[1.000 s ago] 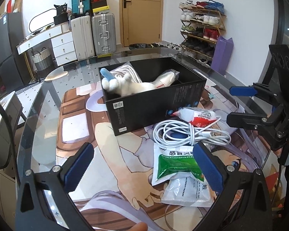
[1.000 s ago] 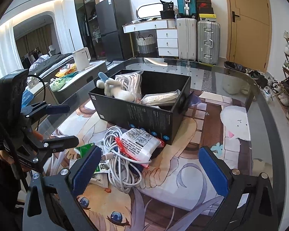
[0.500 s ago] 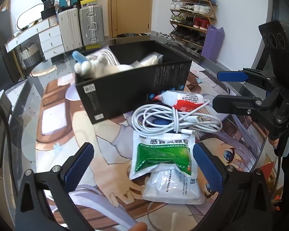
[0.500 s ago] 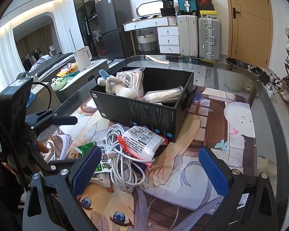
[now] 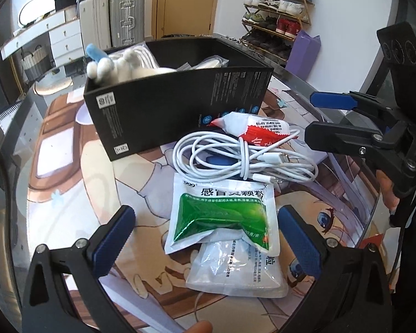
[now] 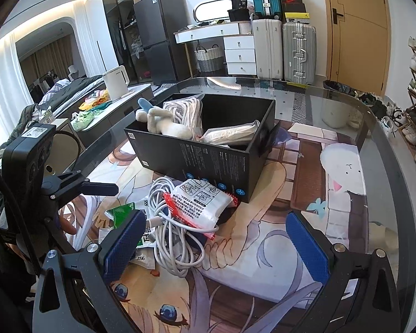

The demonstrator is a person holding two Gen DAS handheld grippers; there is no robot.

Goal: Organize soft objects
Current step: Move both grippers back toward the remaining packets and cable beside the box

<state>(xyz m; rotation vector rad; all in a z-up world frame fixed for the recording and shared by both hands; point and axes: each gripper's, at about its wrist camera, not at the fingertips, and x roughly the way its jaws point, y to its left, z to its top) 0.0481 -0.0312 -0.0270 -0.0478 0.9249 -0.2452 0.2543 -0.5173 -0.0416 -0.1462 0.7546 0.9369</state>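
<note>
Left hand-held gripper (image 5: 205, 238), jaws apart, hovers over the green granule sachet (image 5: 222, 216); next, lower and clamp it.

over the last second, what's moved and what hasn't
The left gripper has come forward and down toward the green sachet, which now lies between its open fingers. The right gripper barely shifted and is open too. Nothing was grasped or released. The black box, white cable and red-and-white packet stayed put.

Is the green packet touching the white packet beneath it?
Touching. The left wrist view shows the green packet lying directly over the white packet's upper edge, with no gap between them.
</note>
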